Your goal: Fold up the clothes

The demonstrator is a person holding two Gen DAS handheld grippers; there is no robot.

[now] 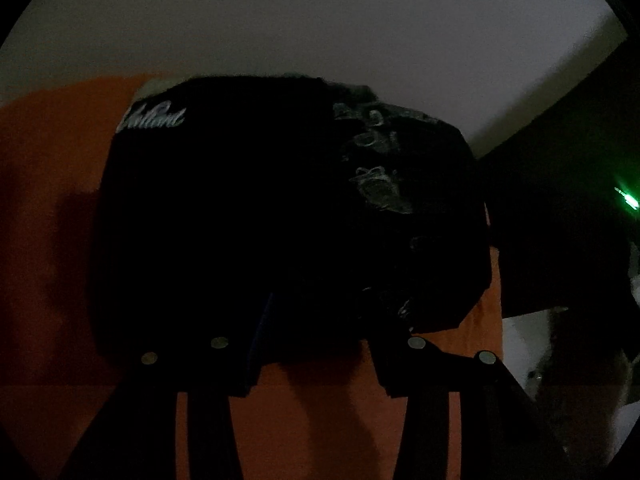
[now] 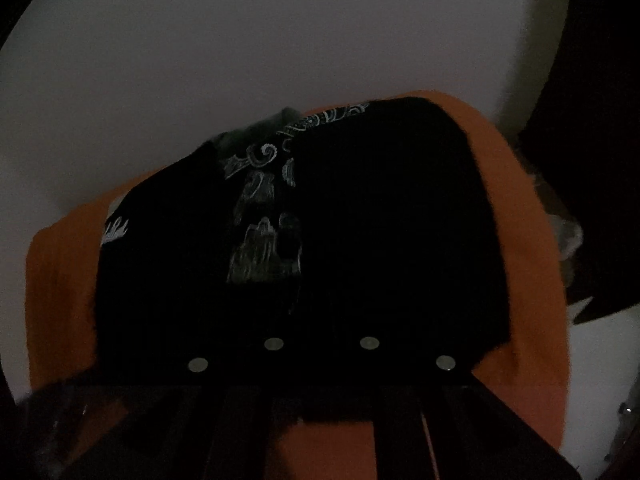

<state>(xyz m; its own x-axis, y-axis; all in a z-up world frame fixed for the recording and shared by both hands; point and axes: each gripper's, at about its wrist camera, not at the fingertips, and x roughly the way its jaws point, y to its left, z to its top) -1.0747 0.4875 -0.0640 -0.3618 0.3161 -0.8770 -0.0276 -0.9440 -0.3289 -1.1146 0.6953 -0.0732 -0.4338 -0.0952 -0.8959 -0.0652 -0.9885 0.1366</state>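
Observation:
A black garment [image 1: 248, 208] with white print and a white script logo lies folded into a compact block on an orange cloth [image 1: 48, 240]. In the left wrist view my left gripper [image 1: 316, 368] stands open at the garment's near edge, and orange cloth shows between its two dark fingers [image 1: 248, 364]. In the right wrist view the same black garment [image 2: 380, 220] fills the middle. My right gripper [image 2: 322, 364] sits at its near hem with its jaws closer together. Its fingertips merge into the dark fabric, so their grip is hidden.
The room is very dim. The orange cloth [image 2: 532, 300] covers a pale surface [image 2: 280, 40] that stretches away behind the garment. A dark mass with a green light [image 1: 628, 200] stands at the right. Clutter [image 2: 568, 236] lies past the cloth's right edge.

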